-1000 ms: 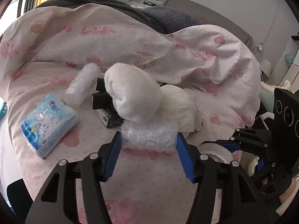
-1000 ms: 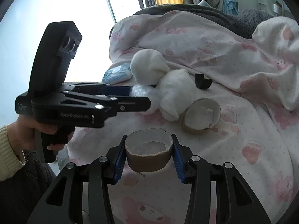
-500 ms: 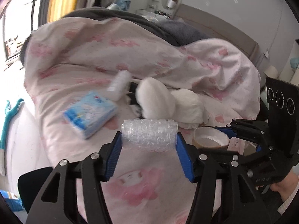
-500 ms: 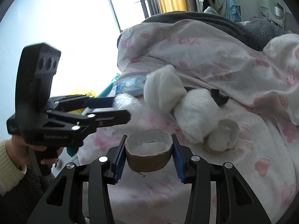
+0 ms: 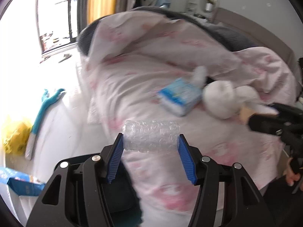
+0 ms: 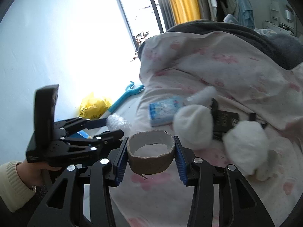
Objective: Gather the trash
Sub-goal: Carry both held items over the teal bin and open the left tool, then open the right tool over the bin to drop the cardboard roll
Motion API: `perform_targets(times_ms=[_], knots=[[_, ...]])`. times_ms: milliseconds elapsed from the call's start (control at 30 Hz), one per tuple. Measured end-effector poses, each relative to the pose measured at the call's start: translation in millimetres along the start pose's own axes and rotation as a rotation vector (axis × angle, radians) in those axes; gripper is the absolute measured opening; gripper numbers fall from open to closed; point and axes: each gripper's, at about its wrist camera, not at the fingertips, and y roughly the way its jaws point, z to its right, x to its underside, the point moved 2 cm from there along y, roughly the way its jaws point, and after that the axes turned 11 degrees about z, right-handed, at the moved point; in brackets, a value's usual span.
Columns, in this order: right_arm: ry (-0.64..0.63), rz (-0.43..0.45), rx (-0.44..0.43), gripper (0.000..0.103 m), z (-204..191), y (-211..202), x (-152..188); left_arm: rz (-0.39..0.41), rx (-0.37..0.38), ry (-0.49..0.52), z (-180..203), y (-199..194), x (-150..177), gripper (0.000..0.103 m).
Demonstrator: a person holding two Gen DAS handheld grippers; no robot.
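My left gripper [image 5: 151, 147] is shut on a roll of bubble wrap [image 5: 151, 136] and holds it in the air over the near edge of the pink bed [image 5: 144, 75]. It also shows in the right wrist view [image 6: 113, 125], still on the bubble wrap [image 6: 117, 123]. My right gripper [image 6: 150, 156] is shut on a brown cardboard tape core [image 6: 150, 157], held above the bed's edge. A blue tissue pack [image 5: 179, 96], a second bubble wrap roll [image 5: 198, 73] and white socks [image 5: 221, 98] lie on the bed.
A yellow plastic bag [image 5: 13, 138] lies on the floor by the window, with a blue long-handled tool [image 5: 45, 109] beside it. A blue box [image 5: 20, 181] sits at lower left. A black item [image 6: 225, 121] lies between the socks on the bed.
Both grippers have swung left and back from the bed, each carrying its item. The floor and the yellow bag have come into view.
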Motion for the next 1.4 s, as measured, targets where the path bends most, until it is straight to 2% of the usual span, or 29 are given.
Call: perform_targets(times_ms=[300,733,1067,1200,1300,1400], knots=[[-0.004,-0.022,-0.057,0.046,-41,35,-5,-0.144,-0.1,-0.073,-61,13,39,0.06],[-0.026,-0.132,-0.109,0.046,-95,88,11,-0.395,-0.158,-0.249,-135,35,103,0.061],[-0.042,-0.229,-0.132,0.046,-123,127,27,-0.491,-0.171,-0.335,-164,32,132,0.061],[-0.038,-0.271,-0.122,0.046,-129,141,35,-0.526,-0.163,-0.336,-168,31,141,0.065],[-0.022,-0.304,-0.11,0.046,-131,155,40,-0.525,-0.175,-0.326,-173,25,143,0.076],[-0.016,-0.327,-0.11,0.046,-132,166,45,-0.481,-0.175,-0.328,-182,12,137,0.078]])
